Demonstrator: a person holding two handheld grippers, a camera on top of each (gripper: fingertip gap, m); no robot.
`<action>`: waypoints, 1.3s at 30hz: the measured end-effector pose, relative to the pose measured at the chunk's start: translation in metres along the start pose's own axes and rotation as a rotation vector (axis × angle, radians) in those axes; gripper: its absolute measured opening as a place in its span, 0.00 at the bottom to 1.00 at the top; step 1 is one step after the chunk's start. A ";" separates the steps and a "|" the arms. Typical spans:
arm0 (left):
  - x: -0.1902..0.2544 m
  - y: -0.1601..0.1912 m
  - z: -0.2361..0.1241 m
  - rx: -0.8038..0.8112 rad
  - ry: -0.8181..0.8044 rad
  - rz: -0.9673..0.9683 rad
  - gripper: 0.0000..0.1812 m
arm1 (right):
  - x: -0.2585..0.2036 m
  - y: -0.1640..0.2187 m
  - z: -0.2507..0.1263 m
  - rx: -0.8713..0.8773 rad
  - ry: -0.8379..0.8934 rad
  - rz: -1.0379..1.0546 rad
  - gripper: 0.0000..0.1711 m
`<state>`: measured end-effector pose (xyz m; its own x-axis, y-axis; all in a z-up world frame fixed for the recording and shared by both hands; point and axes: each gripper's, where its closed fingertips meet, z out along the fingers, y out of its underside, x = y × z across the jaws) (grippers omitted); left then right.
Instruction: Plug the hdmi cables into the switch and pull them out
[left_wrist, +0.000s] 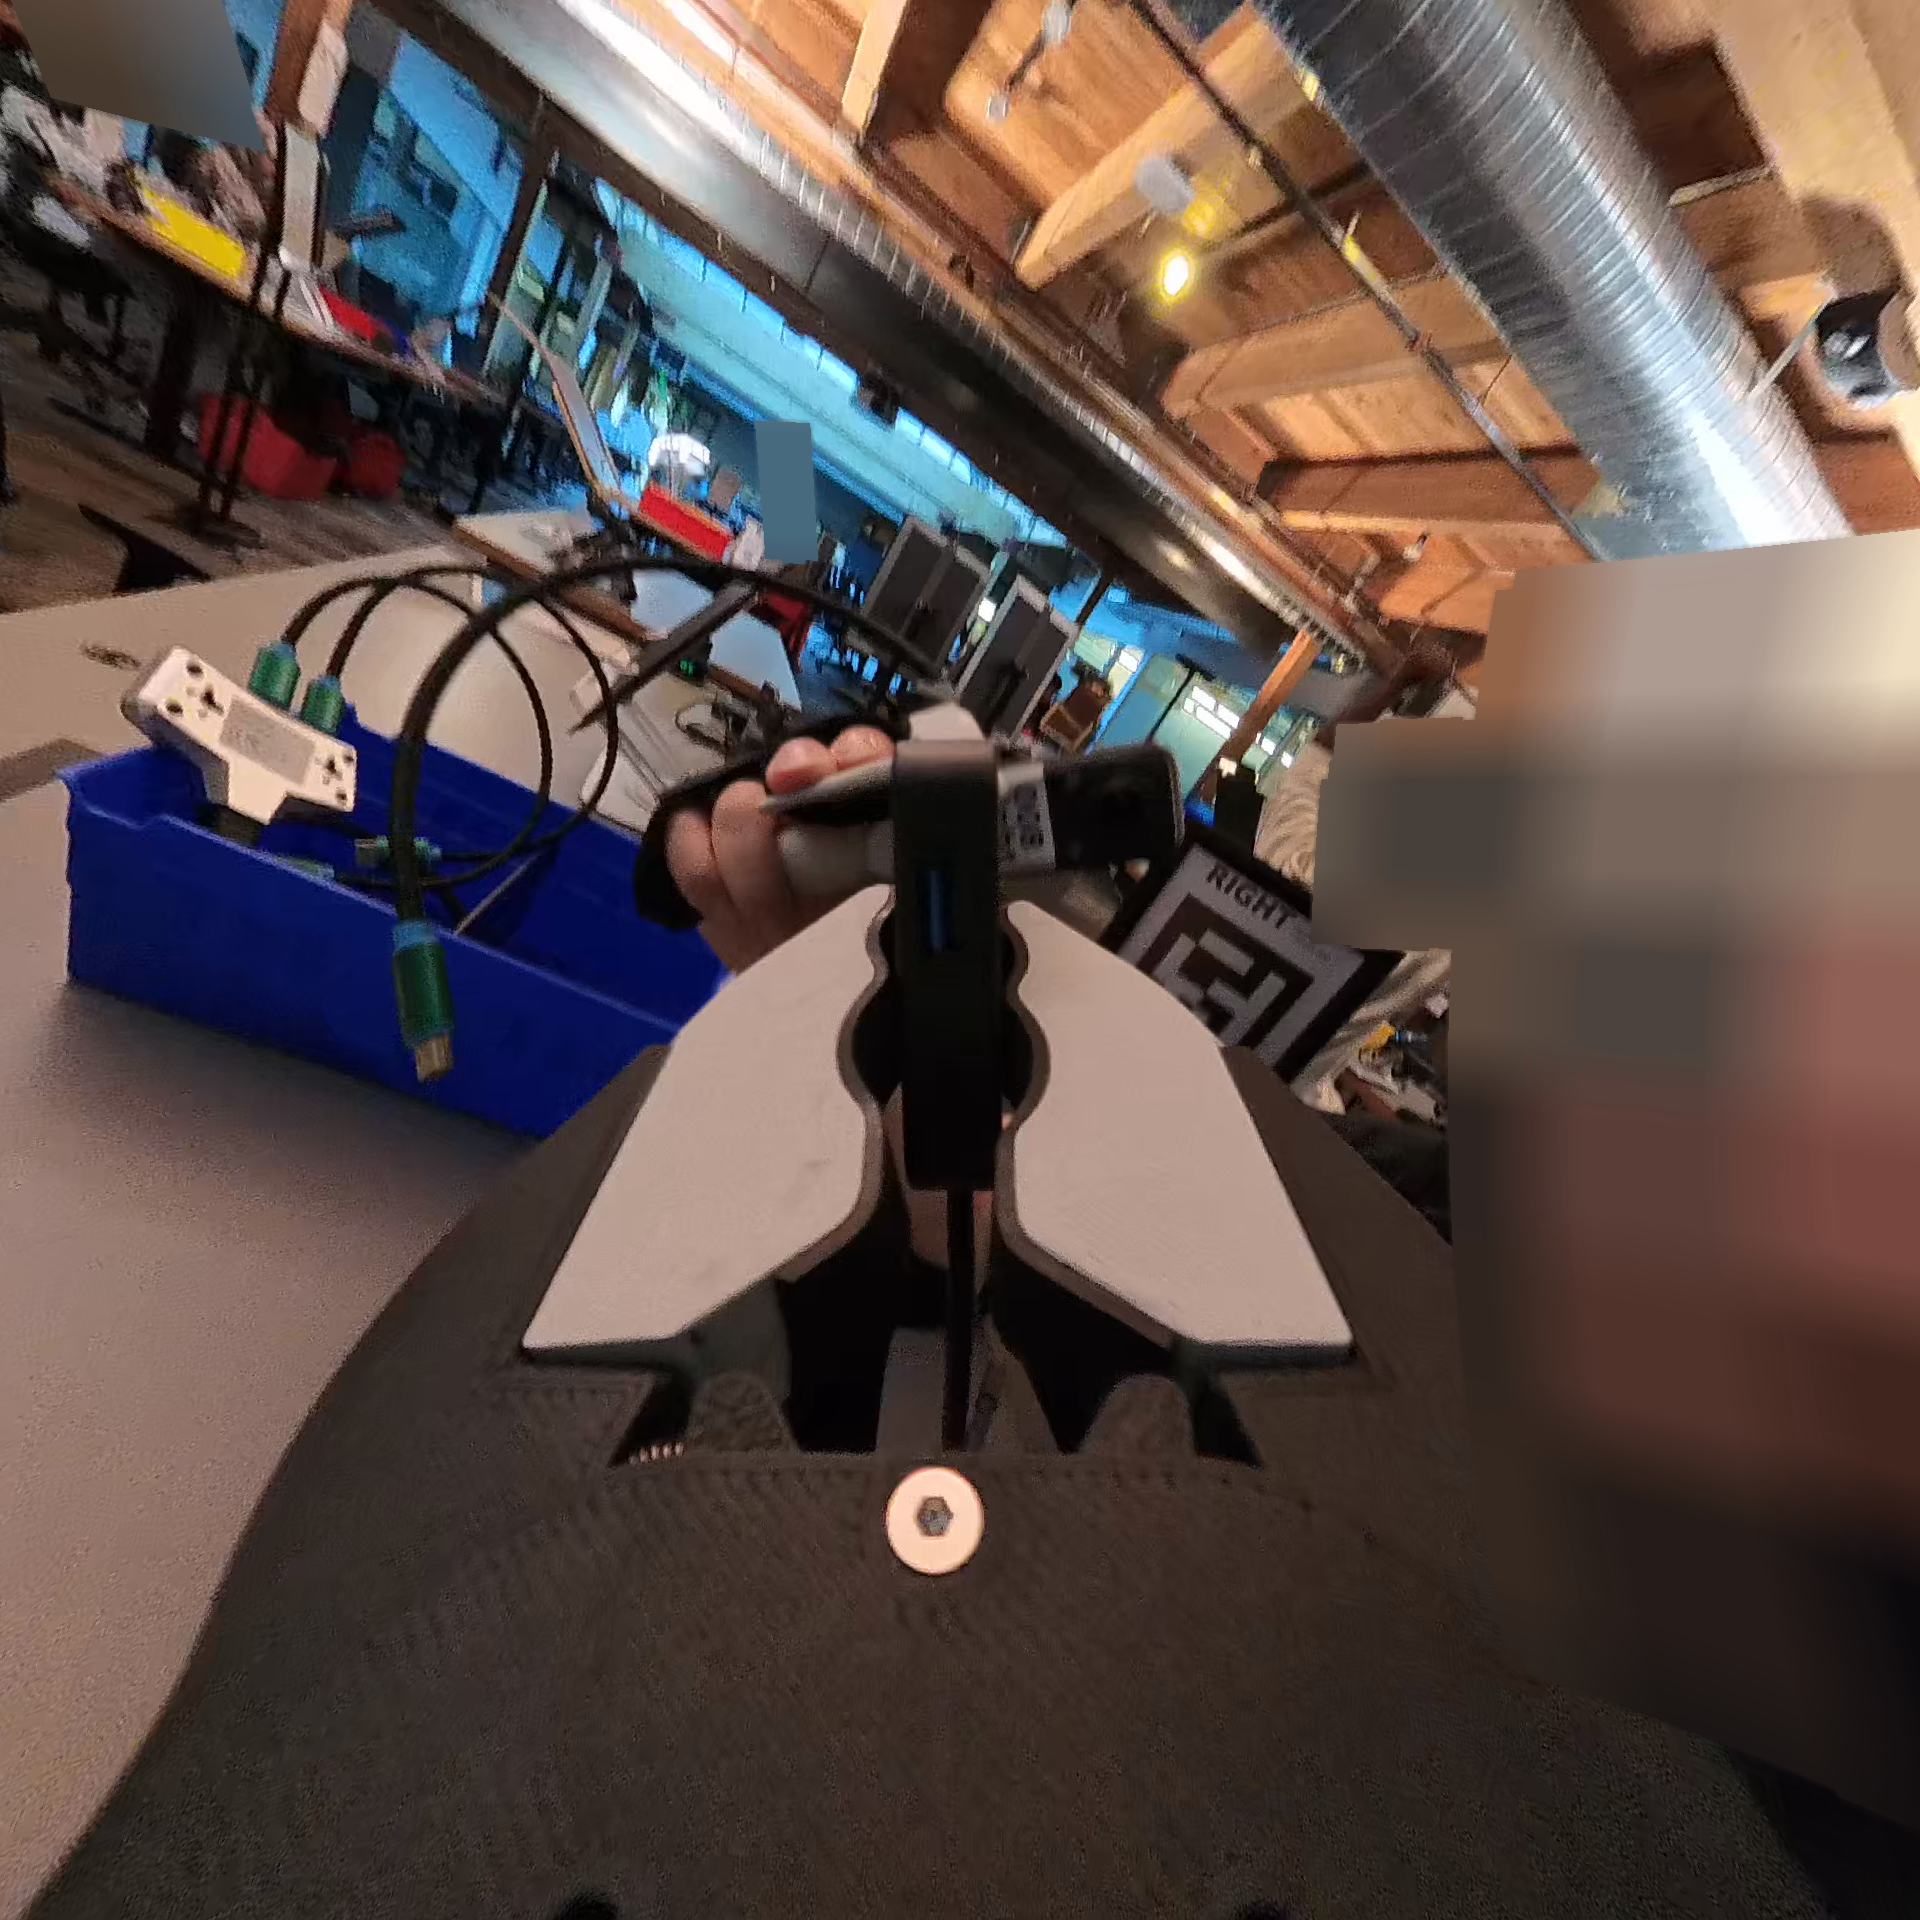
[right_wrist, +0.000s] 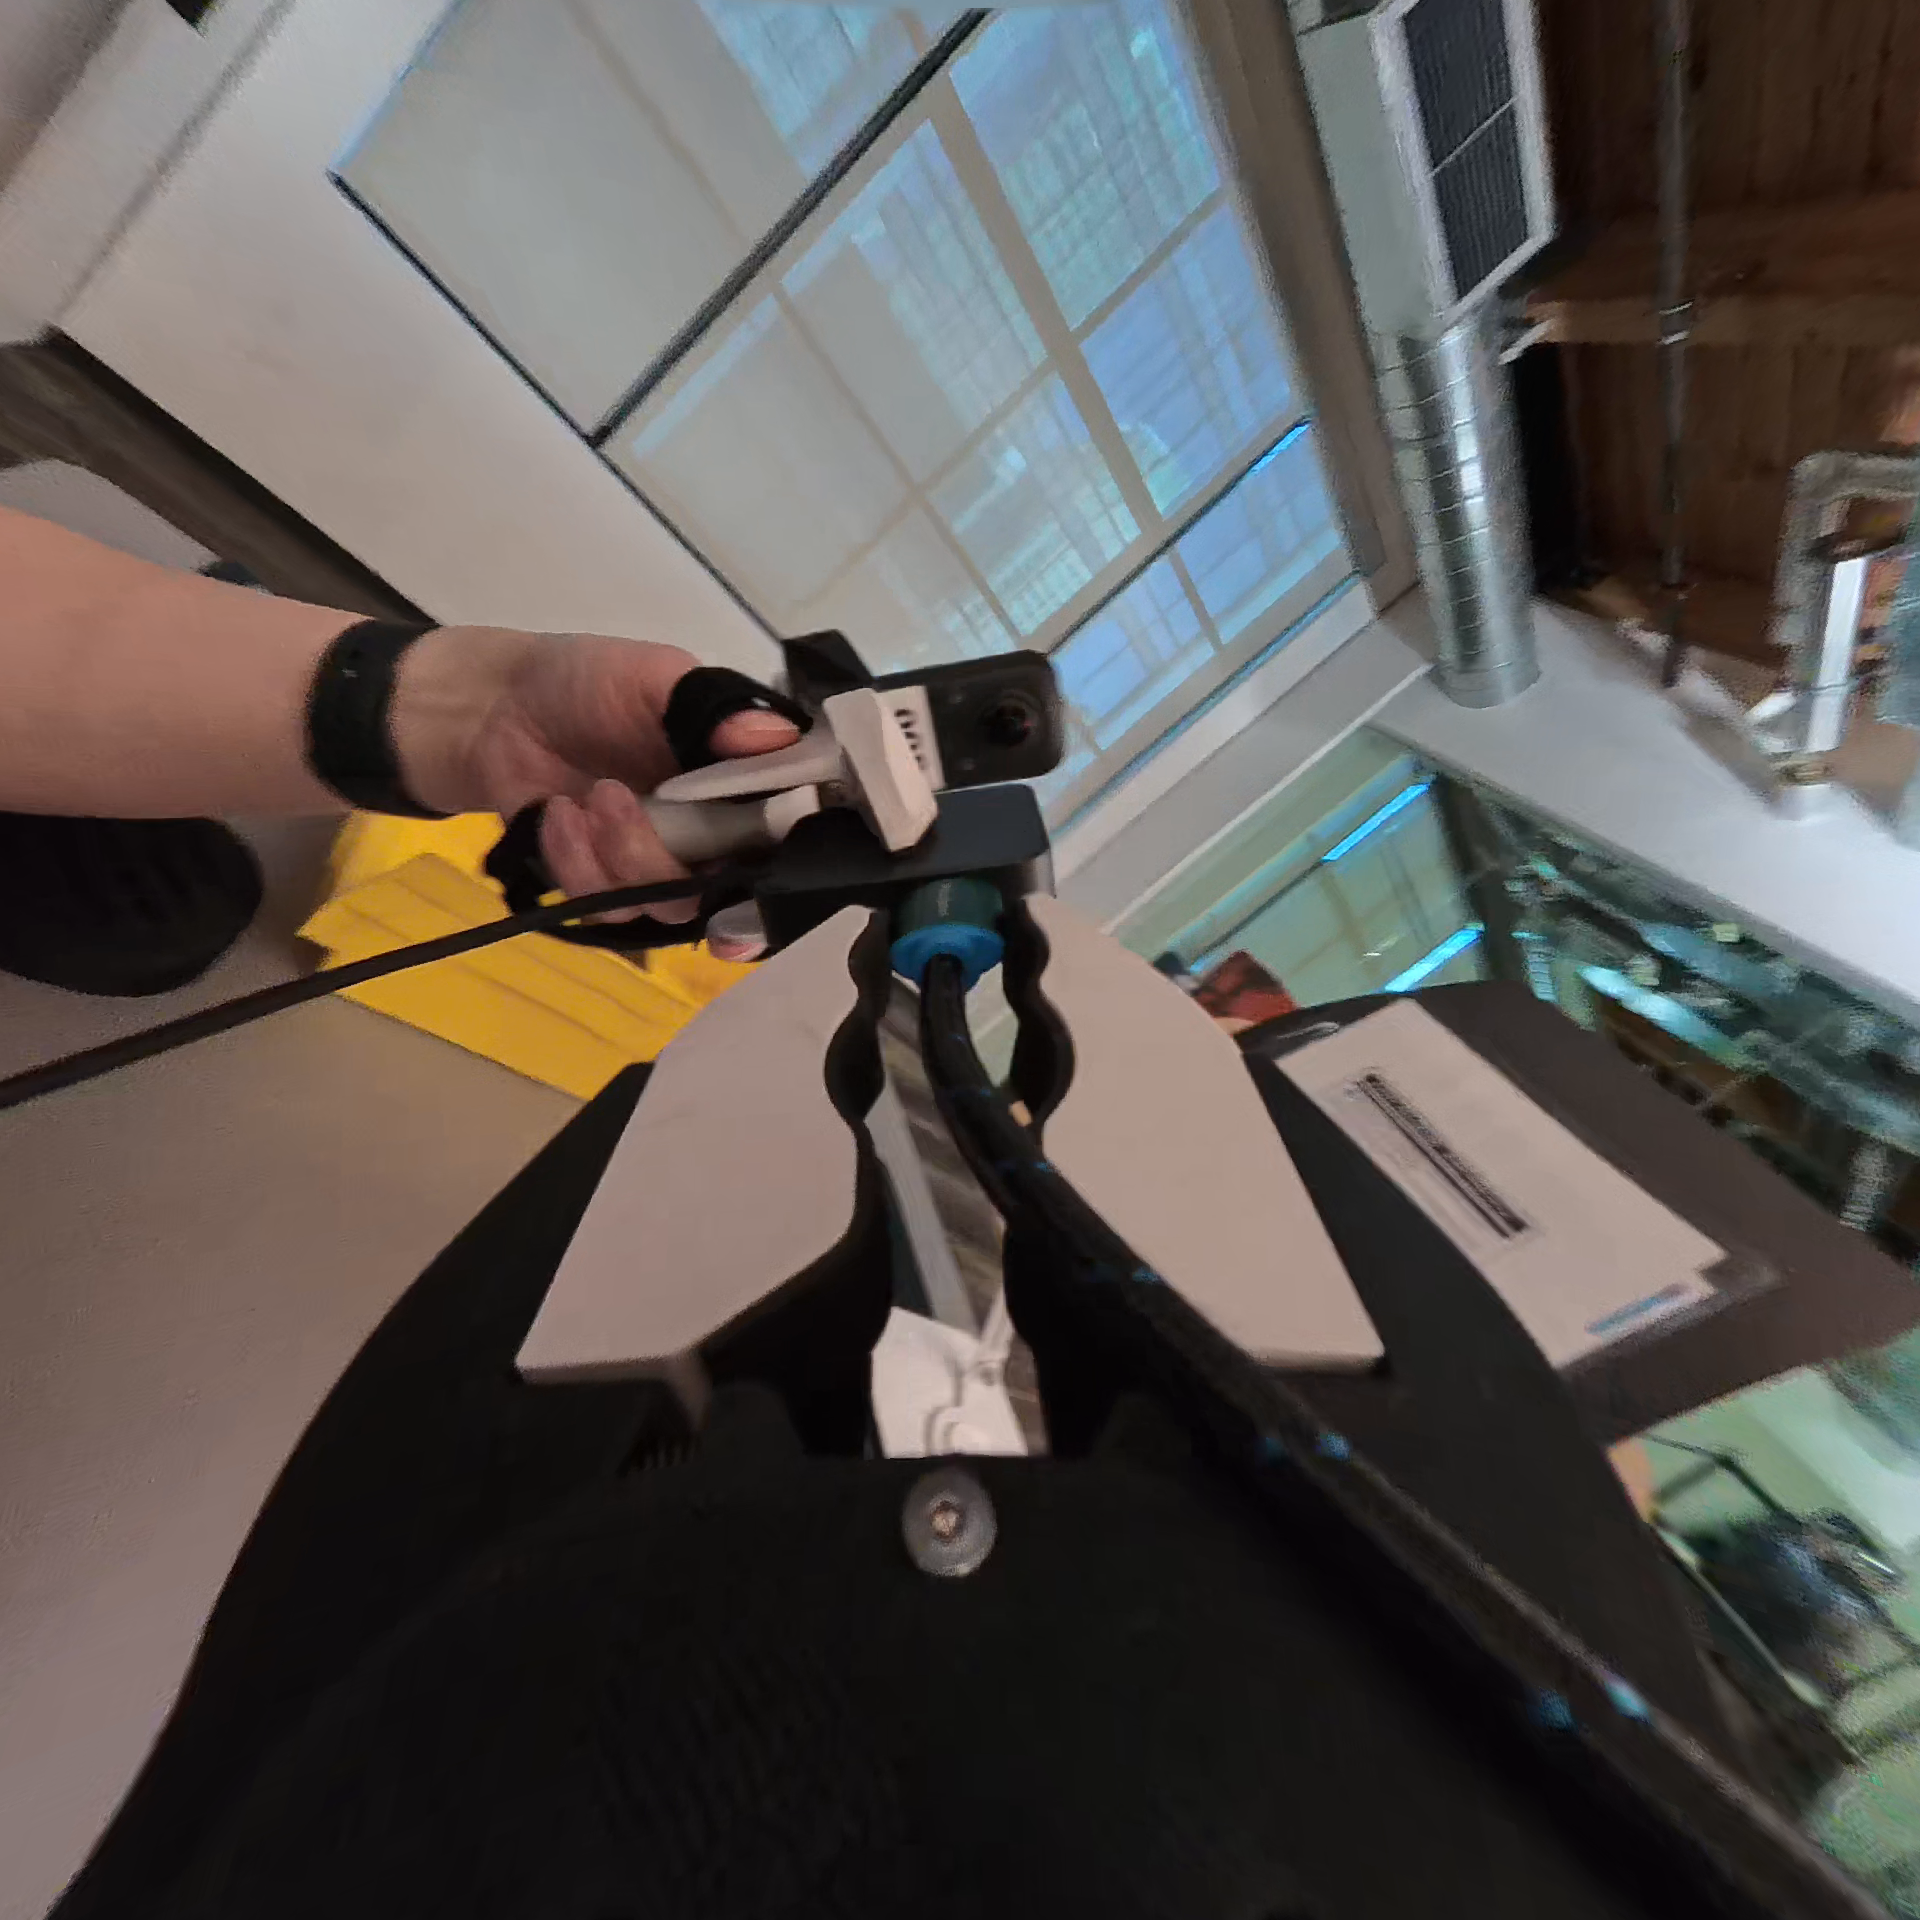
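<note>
Hand-held gripper (left_wrist: 948, 1039) on the left is seen closed on a thin black switch (left_wrist: 945, 935), which is clamped edge-on between its 2 pale fingers (left_wrist: 748, 1122) and raised above the bench (left_wrist: 187, 1195). A blue port is shown on the switch's narrow face. Beyond it, the person's right hand (left_wrist: 758, 852), in a black fingerless glove, is seen around the handle of the other tool.

In the right wrist view, the right hand-held gripper (right_wrist: 940, 987) is closed around a blue-collared HDMI plug (right_wrist: 940, 930), whose tip is pressed against the dark switch (right_wrist: 935, 847); whether it is fully seated cannot be told. A black braided cable (right_wrist: 1039, 1164) is led back from the plug between the fingers. The left hand (right_wrist: 582, 758) is seen past it, with a second black cable (right_wrist: 312, 982) trailing over the bench.

At the bench's far left corner a blue bin (left_wrist: 312, 966) is set. A white switch box (left_wrist: 244, 743) is propped on its rear rim with 2 green-collared plugs (left_wrist: 296, 686) inserted. A third green-collared plug (left_wrist: 421, 987) is hung loose over the bin's front wall, its black cable (left_wrist: 478, 665) arched above.
</note>
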<state>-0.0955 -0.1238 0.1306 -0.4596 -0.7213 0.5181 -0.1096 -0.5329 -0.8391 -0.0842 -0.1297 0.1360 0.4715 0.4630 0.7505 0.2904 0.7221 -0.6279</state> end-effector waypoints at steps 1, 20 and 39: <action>0.000 0.006 0.001 -0.047 -0.006 0.004 0.07 | -0.004 0.000 -0.002 0.007 -0.036 0.009 0.13; -0.007 -0.048 -0.036 0.243 -0.190 0.211 0.07 | -0.012 0.047 0.039 0.110 -0.116 0.815 0.20; -0.013 -0.048 -0.041 0.199 -0.277 0.347 0.18 | 0.021 0.041 0.007 -0.163 -0.086 0.816 0.09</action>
<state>-0.1205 -0.0705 0.1578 -0.1846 -0.9476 0.2609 0.1920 -0.2951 -0.9360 -0.0677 -0.0872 0.1279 0.5231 0.8504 0.0564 0.0056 0.0628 -0.9980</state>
